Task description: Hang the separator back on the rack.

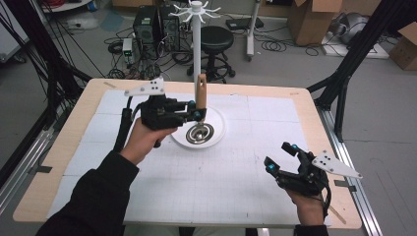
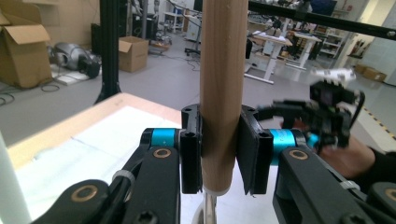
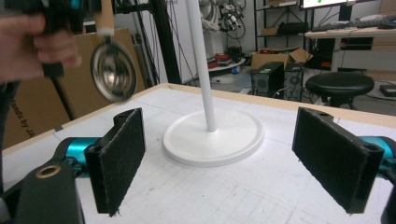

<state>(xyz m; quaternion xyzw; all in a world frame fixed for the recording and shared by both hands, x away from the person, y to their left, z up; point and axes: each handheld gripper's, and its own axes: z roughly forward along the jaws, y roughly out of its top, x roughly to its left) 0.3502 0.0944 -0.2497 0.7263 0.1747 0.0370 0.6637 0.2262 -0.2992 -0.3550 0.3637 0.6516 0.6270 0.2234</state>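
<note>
- I am gripping a ladle's wooden handle (image 2: pixel 223 93) with my left gripper (image 1: pixel 196 114); its jaws are pinching the handle near its lower end, one pad pressing on each side.
- The handle is standing upright, and the ladle's steel bowl (image 1: pixel 199 132) is hanging below the jaws, over the stand's round white base (image 1: pixel 216 119) but clear of it.
- In the right gripper view the steel bowl is showing blurred, up in the air to the left of the stand's white pole (image 3: pixel 201 65).
- My right gripper (image 1: pixel 281 158) is sitting low over the white mat (image 1: pixel 196 182) near the table's right front corner, well apart from the ladle.
- Its jaws are standing spread wide, with nothing between the pads (image 3: pixel 119 161).
- The pole is rising from the base to a ring of white hooks (image 1: pixel 196 11) at the top.
</note>
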